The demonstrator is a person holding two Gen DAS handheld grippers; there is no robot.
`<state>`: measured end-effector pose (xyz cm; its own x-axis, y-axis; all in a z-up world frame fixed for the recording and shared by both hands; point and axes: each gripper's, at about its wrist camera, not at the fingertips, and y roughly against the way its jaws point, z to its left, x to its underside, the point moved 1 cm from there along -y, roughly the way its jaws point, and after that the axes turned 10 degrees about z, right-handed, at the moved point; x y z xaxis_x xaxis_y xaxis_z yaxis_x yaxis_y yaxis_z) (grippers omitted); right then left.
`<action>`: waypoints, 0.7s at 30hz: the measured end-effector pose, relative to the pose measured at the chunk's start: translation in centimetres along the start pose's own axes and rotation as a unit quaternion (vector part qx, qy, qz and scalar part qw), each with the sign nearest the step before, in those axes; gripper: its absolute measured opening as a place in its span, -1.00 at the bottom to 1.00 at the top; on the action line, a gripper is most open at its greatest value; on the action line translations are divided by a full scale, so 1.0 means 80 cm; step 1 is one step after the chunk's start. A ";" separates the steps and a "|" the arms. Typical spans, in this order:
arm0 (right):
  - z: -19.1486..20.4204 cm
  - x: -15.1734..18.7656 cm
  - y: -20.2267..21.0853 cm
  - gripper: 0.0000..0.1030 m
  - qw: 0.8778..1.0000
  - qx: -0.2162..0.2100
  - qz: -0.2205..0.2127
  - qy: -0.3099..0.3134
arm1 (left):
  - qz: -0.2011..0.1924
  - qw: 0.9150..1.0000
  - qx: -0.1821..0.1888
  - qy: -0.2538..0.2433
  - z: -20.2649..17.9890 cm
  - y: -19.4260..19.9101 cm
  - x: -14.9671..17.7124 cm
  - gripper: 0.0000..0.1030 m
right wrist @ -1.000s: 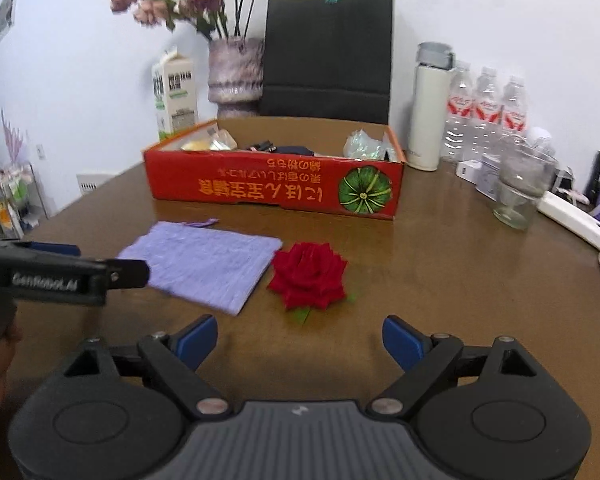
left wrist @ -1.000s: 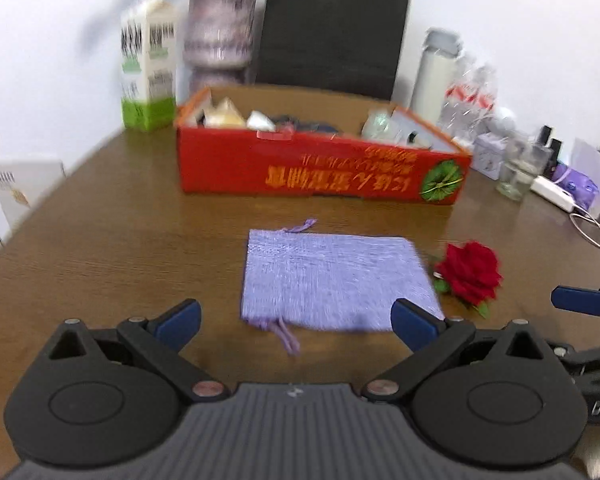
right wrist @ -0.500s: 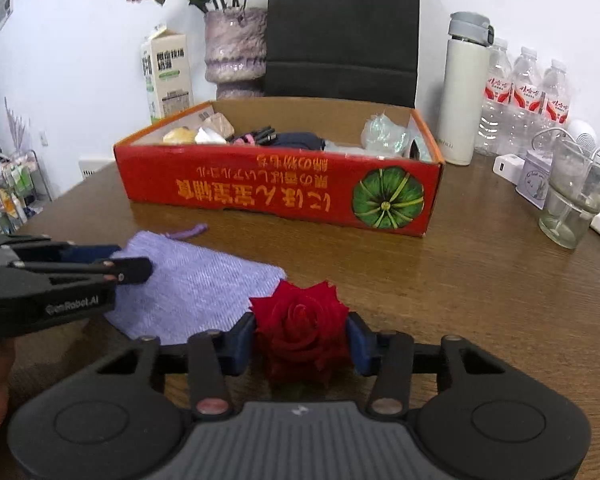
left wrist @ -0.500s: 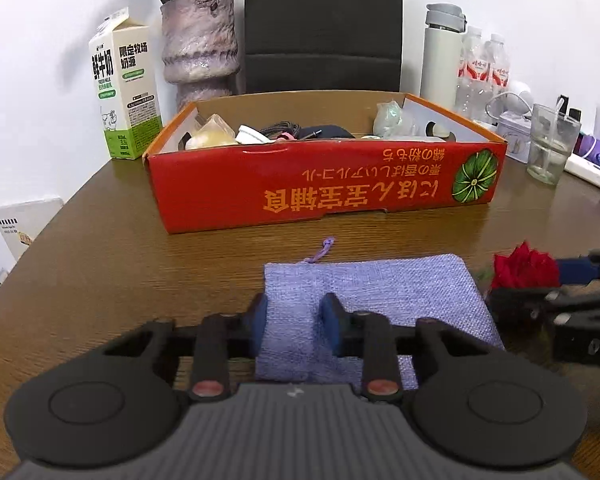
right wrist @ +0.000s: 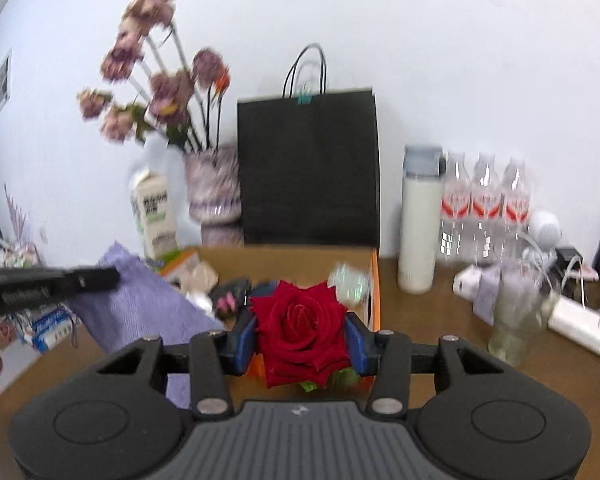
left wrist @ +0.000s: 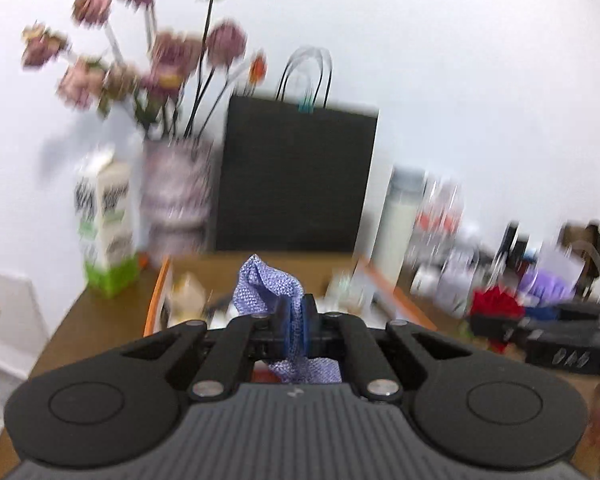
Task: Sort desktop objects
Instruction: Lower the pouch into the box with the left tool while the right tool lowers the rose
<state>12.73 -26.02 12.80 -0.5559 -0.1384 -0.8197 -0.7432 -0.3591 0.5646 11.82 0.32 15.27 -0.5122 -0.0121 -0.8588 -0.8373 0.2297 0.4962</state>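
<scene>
— Left gripper (left wrist: 294, 322)?
— Raised above the cardboard box (right wrist: 374, 280), jaws pinched tight on the purple pouch (left wrist: 266, 284), cloth bunched above and hanging below the fingertips.
— Right gripper (right wrist: 302, 338)?
— Level beside it, just before the box's near wall, jaws narrowed around the red rose (right wrist: 302, 336), bloom facing back. Wooden tabletop (right wrist: 440, 340) below.

Bright, even light; left view motion-blurred bg; fisheye warp, dark corners.
</scene>
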 end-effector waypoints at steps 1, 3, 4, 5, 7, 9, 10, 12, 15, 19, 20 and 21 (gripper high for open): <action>-0.004 -0.012 -0.006 -0.13 1.000 -0.007 -0.003 -0.004 | -0.005 1.000 0.009 0.000 0.000 -0.004 -0.015 -0.89; -0.016 -0.040 -0.027 -0.12 0.999 -0.028 0.006 -0.020 | -0.022 1.000 0.010 -0.002 -0.001 -0.020 -0.041 -0.89; -0.024 -0.051 -0.041 -0.12 0.999 -0.036 0.014 -0.034 | -0.025 1.000 -0.003 0.000 0.001 -0.035 -0.050 -0.89; -0.034 -0.065 -0.060 -0.12 0.997 -0.042 0.025 -0.052 | -0.016 1.000 -0.012 0.013 0.006 -0.052 -0.057 -0.89; -0.044 -0.081 -0.092 -0.12 0.995 -0.045 0.048 -0.073 | 0.017 0.998 0.002 0.054 0.024 -0.092 -0.067 -0.89; -0.048 -0.096 -0.131 -0.13 0.993 -0.049 0.074 -0.082 | 0.040 0.995 0.009 0.090 0.042 -0.135 -0.066 -0.89; -0.050 -0.100 -0.151 -0.13 0.991 -0.050 0.089 -0.087 | 0.054 0.994 0.005 0.099 0.048 -0.155 -0.063 -0.89; -0.051 -0.106 -0.193 -0.13 0.988 -0.039 0.118 -0.090 | 0.084 0.991 -0.014 0.108 0.057 -0.197 -0.051 -0.89; -0.046 -0.106 -0.248 -0.13 0.985 0.012 0.152 -0.076 | 0.138 0.985 -0.047 0.091 0.064 -0.247 -0.030 -0.84; -0.045 -0.099 -0.293 0.04 0.981 0.065 0.173 -0.056 | 0.126 0.989 -0.047 0.056 0.070 -0.256 -0.015 -0.02; -0.045 -0.097 -0.300 0.08 0.980 0.082 0.174 -0.052 | 0.116 0.991 -0.045 0.055 0.072 -0.253 -0.016 0.02; -0.047 -0.097 -0.302 0.11 0.979 0.088 0.174 -0.049 | 0.108 0.992 -0.042 0.055 0.074 -0.251 -0.018 0.05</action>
<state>36.42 -19.73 5.12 -0.8143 -0.1312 -0.5655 -0.5495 -0.1397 0.8237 30.51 1.52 5.81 -0.6953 -0.0776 -0.7145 -0.7163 0.1570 0.6799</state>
